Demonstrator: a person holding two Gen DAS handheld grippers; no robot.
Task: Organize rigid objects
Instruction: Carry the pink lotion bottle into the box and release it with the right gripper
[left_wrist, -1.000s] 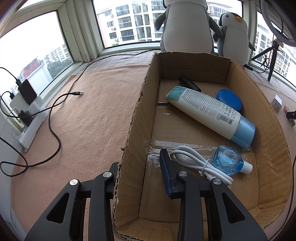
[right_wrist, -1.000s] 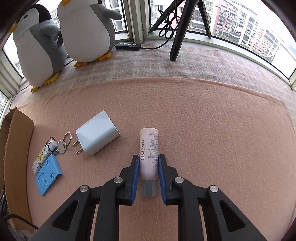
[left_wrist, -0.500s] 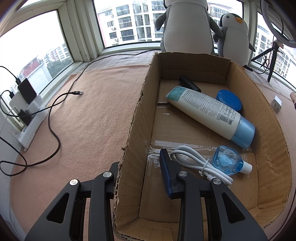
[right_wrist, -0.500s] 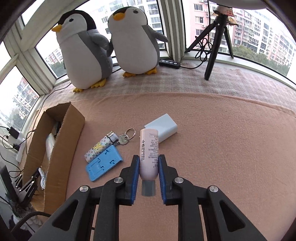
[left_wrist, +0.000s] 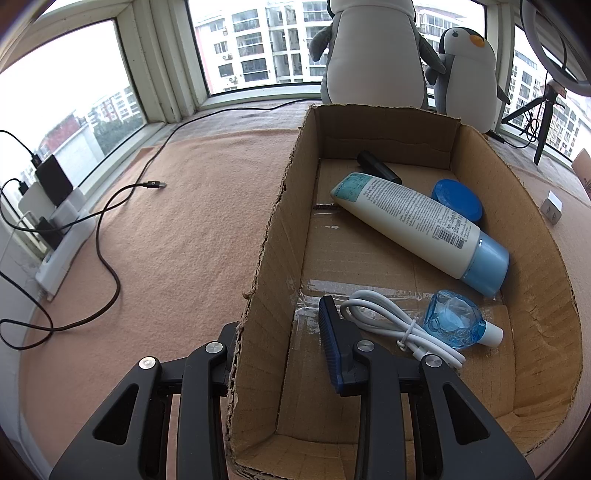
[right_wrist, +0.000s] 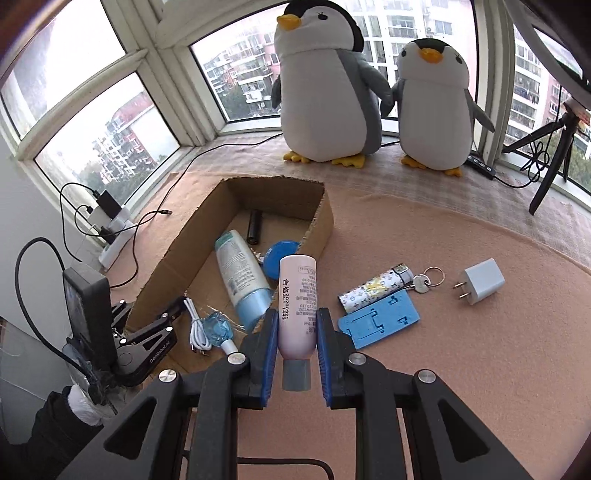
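My right gripper (right_wrist: 295, 336) is shut on a pink tube (right_wrist: 297, 295) with a grey cap and holds it in the air over the near right edge of the cardboard box (right_wrist: 325, 225). My left gripper (left_wrist: 280, 343) straddles the box's left wall (left_wrist: 273, 236), one finger outside, one inside; the jaws stand apart and do not pinch the wall. In the box lie a white tube with a blue cap (left_wrist: 417, 225), a blue lid (left_wrist: 458, 199), a black cylinder (left_wrist: 376, 166), a white cable (left_wrist: 399, 325) and a small blue bottle (left_wrist: 458, 321).
On the peach mat right of the box lie a patterned lighter with keys (right_wrist: 376, 288), a blue phone stand (right_wrist: 380, 321) and a white charger plug (right_wrist: 480, 280). Two plush penguins (right_wrist: 328, 85) stand behind. Black cables (left_wrist: 107, 229) and a power strip lie left.
My right gripper has lifted the pink tube off the mat and carried it left and up, until it hangs over the box. The left gripper has not moved.
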